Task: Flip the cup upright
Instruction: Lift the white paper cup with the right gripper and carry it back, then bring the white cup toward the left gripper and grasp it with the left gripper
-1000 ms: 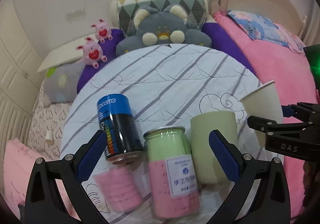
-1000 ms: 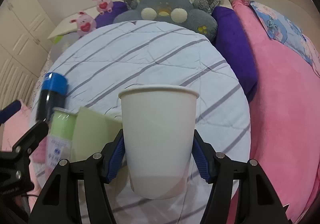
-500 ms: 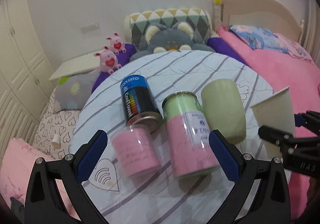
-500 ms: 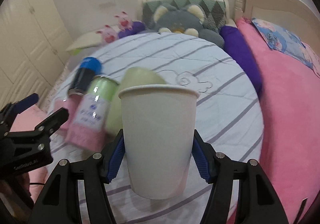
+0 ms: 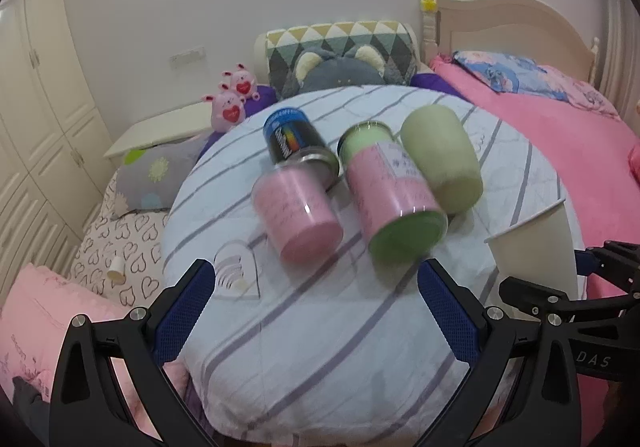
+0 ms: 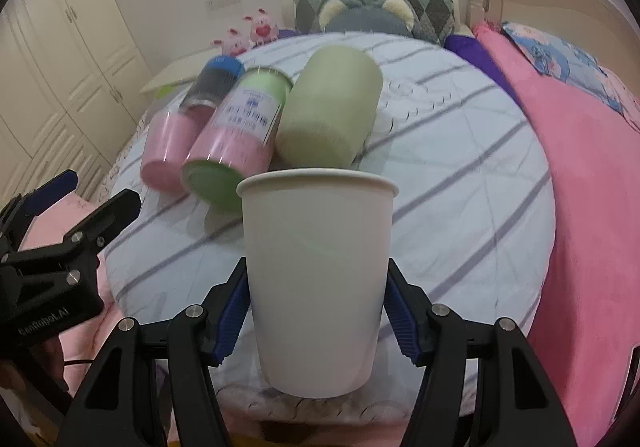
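My right gripper [image 6: 318, 321] clamps the white paper cup [image 6: 318, 271] mouth-up at lower centre; left gripper [image 5: 316, 311] gapes empty; I'd lower it level onto bare quilt [image 6: 460, 207], clear of the green cup [image 6: 330, 119], before letting go.

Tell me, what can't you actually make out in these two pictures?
- Paper cup: its inside stays unseen; the right wrist view looks at its wall from the side, held in the right claw.
- Same cup, left wrist view: its base is hidden behind the right claw.
- Pink-and-green jar: label print is blurred, unreadable.
- Dark can: its lower end is hidden behind the pink cup.
- Left claw: open, nothing held.
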### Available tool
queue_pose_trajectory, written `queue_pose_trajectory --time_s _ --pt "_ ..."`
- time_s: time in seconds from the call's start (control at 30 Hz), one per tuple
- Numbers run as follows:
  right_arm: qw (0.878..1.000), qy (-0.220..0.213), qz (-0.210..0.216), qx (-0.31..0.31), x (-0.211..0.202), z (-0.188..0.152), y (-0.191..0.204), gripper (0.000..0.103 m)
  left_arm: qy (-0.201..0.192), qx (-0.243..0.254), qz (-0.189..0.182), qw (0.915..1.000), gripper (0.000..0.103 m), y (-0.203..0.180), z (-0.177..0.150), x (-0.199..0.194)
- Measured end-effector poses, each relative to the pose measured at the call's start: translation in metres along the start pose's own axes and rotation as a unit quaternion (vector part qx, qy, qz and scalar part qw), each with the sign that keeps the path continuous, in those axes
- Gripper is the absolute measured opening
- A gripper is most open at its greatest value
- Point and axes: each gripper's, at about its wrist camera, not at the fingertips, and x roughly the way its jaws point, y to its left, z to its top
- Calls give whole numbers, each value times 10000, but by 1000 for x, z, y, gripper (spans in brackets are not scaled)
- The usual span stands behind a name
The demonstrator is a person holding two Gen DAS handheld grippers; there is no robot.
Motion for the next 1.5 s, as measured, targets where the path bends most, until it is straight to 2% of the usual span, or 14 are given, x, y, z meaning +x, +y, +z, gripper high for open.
queue_pose_trajectory --time_s 0.1,0.37,0.43,0.47,0.57,0.7,1.17,1.5 --pt "10000 68 -54 44 2 -4 6 63 77 -50 -167 9998 102 2 -8 0" --pt "9992 190 -334 -76 11 -11 15 65 171 -108 -221 9996 102 3 -23 5" --pt "9987 242 -440 -66 14 -14 15 76 194 -101 -199 9996 102 3 -25 6" --pt "9986 228 -480 -43 14 -16 14 78 203 -107 -202 9995 102 4 -25 7" --pt "9994 232 -231 86 11 -17 10 79 217 -159 -200 9994 102 7 -26 6" --pt "9992 156 -357 -92 6 -16 15 79 172 -149 -101 9997 102 10 -28 1" --pt "9995 -154 -160 -222 -19 -18 17 79 32 -228 51 9997 102 7 -32 -25" --pt "9991 -388 -103 -159 -35 -19 -22 79 81 -410 45 9991 102 -24 -29 -29"
